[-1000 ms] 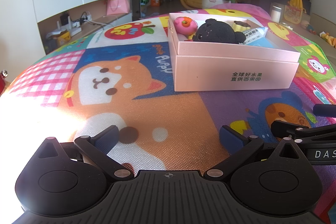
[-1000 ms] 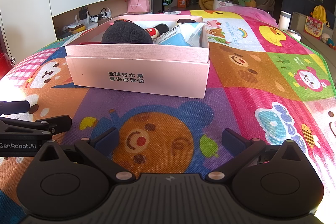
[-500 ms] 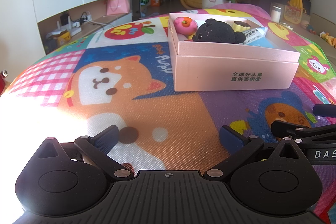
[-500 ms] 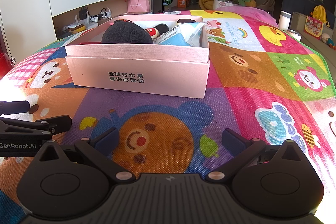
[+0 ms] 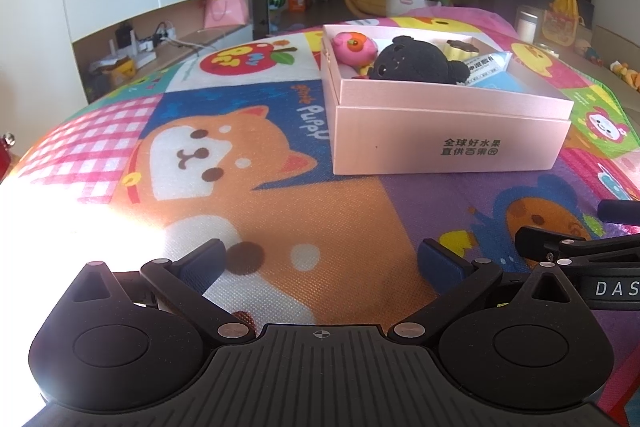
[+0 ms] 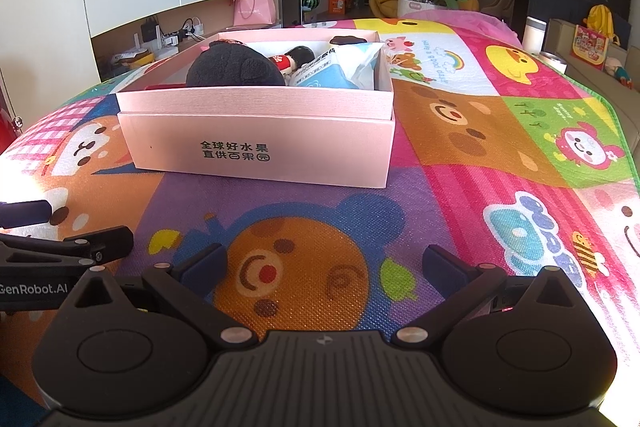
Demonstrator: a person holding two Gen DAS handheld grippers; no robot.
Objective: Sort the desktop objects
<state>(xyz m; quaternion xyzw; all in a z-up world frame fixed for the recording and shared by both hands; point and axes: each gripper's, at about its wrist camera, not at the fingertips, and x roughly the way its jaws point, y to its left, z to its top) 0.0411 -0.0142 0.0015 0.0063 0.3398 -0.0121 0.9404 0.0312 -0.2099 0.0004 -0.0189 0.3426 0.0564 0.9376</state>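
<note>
Nothing has moved since a second ago: both grippers sit low over the cartoon mat (image 5: 248, 211), side by side, jaws spread wide and holding nothing. Well ahead of the left gripper (image 5: 320, 261) and off to its right stands the pink box (image 5: 448, 143), with a black plush (image 5: 416, 65), a pink toy (image 5: 354, 45) and a blue-white packet (image 5: 490, 65) inside. From the right gripper (image 6: 324, 263) the same box (image 6: 256, 151) lies ahead and slightly left, apart from the fingers, with only bare mat between the pads.
</note>
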